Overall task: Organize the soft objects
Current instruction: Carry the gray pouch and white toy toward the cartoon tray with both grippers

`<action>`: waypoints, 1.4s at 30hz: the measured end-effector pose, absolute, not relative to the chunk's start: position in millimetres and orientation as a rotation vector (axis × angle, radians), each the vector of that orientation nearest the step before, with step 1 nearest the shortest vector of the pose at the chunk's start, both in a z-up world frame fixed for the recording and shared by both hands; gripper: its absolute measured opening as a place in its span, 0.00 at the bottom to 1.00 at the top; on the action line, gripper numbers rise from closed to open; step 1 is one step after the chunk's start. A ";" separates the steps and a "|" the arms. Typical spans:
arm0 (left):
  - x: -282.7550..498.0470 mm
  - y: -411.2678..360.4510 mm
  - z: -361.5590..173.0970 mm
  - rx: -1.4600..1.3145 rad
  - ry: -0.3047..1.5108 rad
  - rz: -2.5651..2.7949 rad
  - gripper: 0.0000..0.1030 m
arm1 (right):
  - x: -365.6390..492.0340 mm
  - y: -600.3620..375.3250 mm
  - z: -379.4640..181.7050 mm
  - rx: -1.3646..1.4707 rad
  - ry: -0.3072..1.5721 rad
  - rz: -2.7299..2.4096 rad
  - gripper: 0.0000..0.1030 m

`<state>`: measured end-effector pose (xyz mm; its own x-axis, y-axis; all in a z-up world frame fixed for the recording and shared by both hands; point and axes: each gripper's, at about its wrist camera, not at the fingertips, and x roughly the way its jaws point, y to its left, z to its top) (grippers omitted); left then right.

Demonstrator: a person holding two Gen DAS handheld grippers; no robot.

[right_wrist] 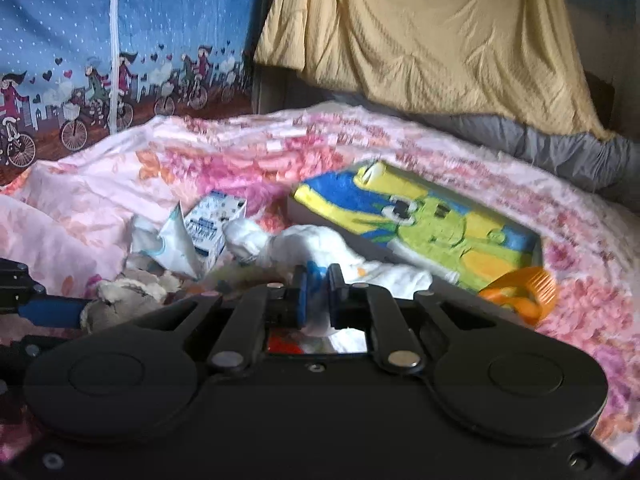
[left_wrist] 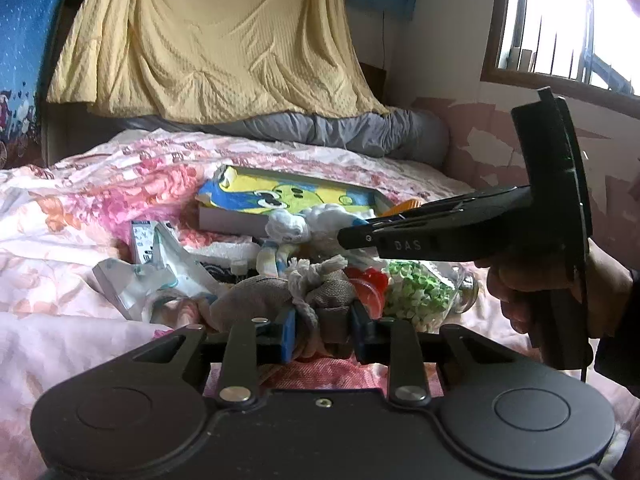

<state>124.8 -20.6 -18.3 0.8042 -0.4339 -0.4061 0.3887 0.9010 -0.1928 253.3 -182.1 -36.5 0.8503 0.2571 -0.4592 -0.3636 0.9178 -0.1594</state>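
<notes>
A grey-brown plush toy (left_wrist: 248, 304) with a white rope knot lies in a pile on the floral bedspread (left_wrist: 80, 208). My left gripper (left_wrist: 324, 332) is shut on its near end. My right gripper (right_wrist: 318, 296) is shut on a white plush toy (right_wrist: 312, 246) with blue trim, pinched thin between the pads. In the left wrist view the right gripper (left_wrist: 352, 236) reaches in from the right, its tips at the white plush toy (left_wrist: 288, 222). The grey plush (right_wrist: 120, 300) also shows at lower left in the right wrist view.
A flat box with a yellow and blue cartoon lid (left_wrist: 288, 196) lies behind the pile. A glass jar of green and white bits (left_wrist: 420, 296), a red item (left_wrist: 368, 284), a white carton (left_wrist: 144, 240), a crumpled pouch (left_wrist: 160, 280) and an orange toy (right_wrist: 520, 296) lie around. A grey quilt roll (left_wrist: 360, 128) lines the back.
</notes>
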 end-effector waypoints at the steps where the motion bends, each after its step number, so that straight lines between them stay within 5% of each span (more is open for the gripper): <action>1: 122.2 -20.6 -17.3 -0.103 0.451 -0.438 0.28 | 249.3 -182.4 -33.7 -0.249 0.431 0.327 0.04; 15: 123.9 -23.8 26.2 -0.116 0.348 -0.335 0.28 | 237.8 -211.7 12.7 -0.227 0.278 0.236 0.04; 31: 269.7 -98.6 81.5 -0.140 0.414 -0.285 0.28 | 281.2 -317.7 48.3 0.087 0.240 0.148 0.04; 42: 358.4 -163.4 62.8 -0.137 0.534 -0.195 0.28 | 295.8 -335.8 21.0 0.159 0.256 0.113 0.04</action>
